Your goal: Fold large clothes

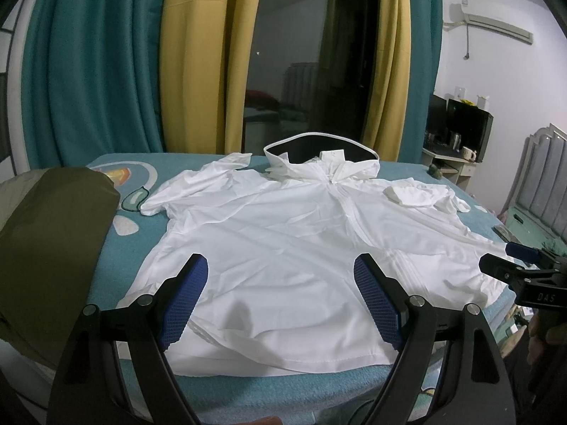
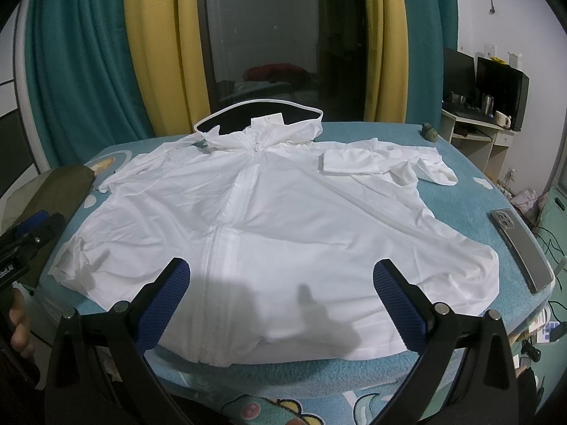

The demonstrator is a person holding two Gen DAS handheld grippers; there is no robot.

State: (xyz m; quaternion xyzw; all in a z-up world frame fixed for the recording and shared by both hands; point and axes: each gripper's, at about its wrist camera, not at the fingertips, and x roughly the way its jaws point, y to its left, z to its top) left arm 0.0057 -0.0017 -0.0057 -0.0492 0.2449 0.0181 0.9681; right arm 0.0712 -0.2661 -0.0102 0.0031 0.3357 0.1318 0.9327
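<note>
Left wrist view: the left gripper [image 1: 280, 265] hangs spread wide and empty just above the near hem of the white jacket [image 1: 283, 233], which lies flat ahead on the blue blanket [image 1: 117, 269].

Right wrist view: the right gripper [image 2: 280, 272], likewise parted and empty, faces the hem. Pinching each hem corner squarely should keep the fold even.

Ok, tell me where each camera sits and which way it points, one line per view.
Left wrist: on the left gripper, open above the near hem of the white jacket, facing the curtains; the right gripper shows at the right edge.
Right wrist: on the right gripper, open over the same hem, facing the same way; the left gripper and a hand show at the left edge.
Shared: jacket, teal bed cover, olive cloth.
</note>
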